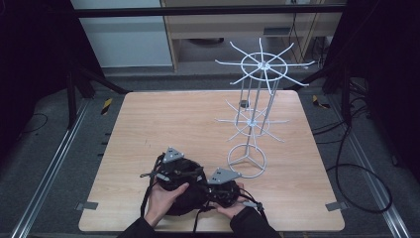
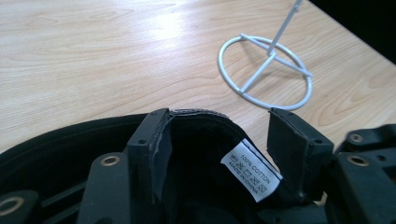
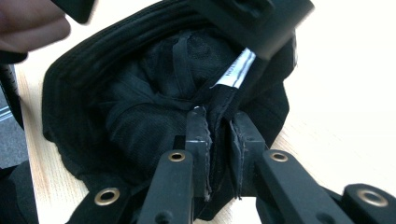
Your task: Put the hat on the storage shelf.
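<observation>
Black cap (image 3: 140, 107) fabric was pinched by the right hand-held gripper (image 3: 219, 135); the left hand-held gripper (image 2: 219, 135) was spread around its rim. The thin fabric could be lost.

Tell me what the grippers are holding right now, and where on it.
The right gripper pinches the black cotton hat by its inner band; the left gripper straddles the band unclosed.

— What sort of place is shown?
— A lab or recording studio is suggested: a wooden counter (image 1: 148, 129) is ringed by black curtains (image 1: 29, 59), floor rails (image 1: 44, 178) and loose cables (image 1: 361, 173).
</observation>
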